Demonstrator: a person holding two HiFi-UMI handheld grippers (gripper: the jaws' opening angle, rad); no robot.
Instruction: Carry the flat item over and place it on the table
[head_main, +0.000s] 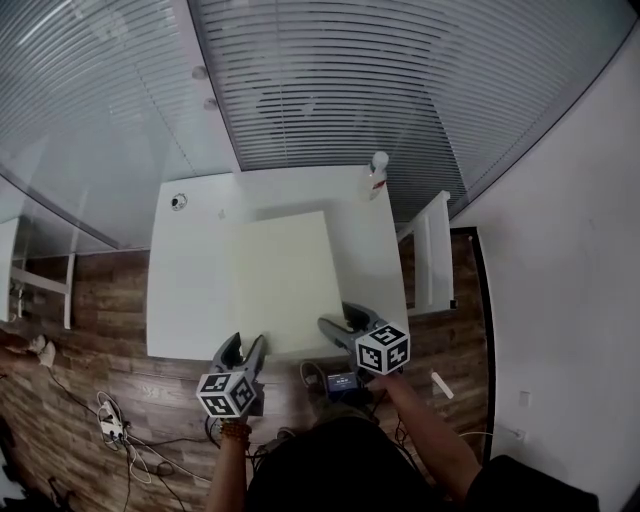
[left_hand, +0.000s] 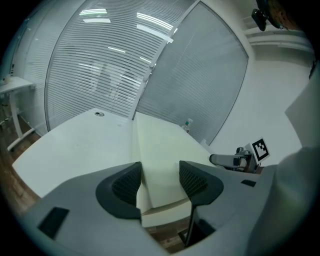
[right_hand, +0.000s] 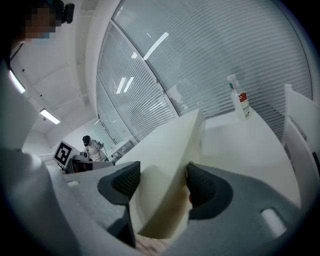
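Note:
The flat item is a thick cream foam panel (head_main: 285, 275) lying on the white table (head_main: 190, 290), its near edge at the table's front edge. My right gripper (head_main: 347, 322) is at the panel's near right corner, shut on it: in the right gripper view the panel (right_hand: 170, 160) fills the gap, and the right pad (right_hand: 200, 187) dents the foam. That side looks tilted up off the table. My left gripper (head_main: 241, 347) stands at the near left corner, jaws apart, with the panel's corner (left_hand: 160, 170) between and beyond the pads.
A white spray bottle (head_main: 377, 172) with a red label stands at the table's far right. A small round fitting (head_main: 179, 201) sits in the far left corner. A white rack (head_main: 430, 255) stands right of the table. Cables and a power strip (head_main: 108, 425) lie on the wood floor.

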